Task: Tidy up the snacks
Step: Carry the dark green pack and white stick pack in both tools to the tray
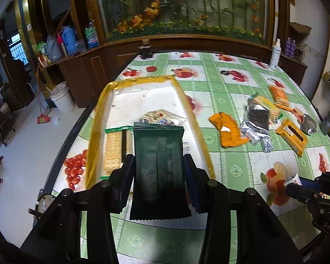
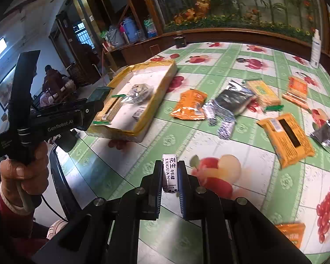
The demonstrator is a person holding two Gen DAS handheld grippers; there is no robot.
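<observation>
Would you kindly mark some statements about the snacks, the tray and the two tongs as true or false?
1. The left tongs hold a dark green packet. True.
2. The right tongs are empty. False: they are shut on a small white candy.
3. A cracker pack lies in the tray. True.
4. The tray holds nothing. False: the crackers and a clear bag lie in it.
5. An orange packet lies on the tablecloth, outside the tray. True.
</observation>
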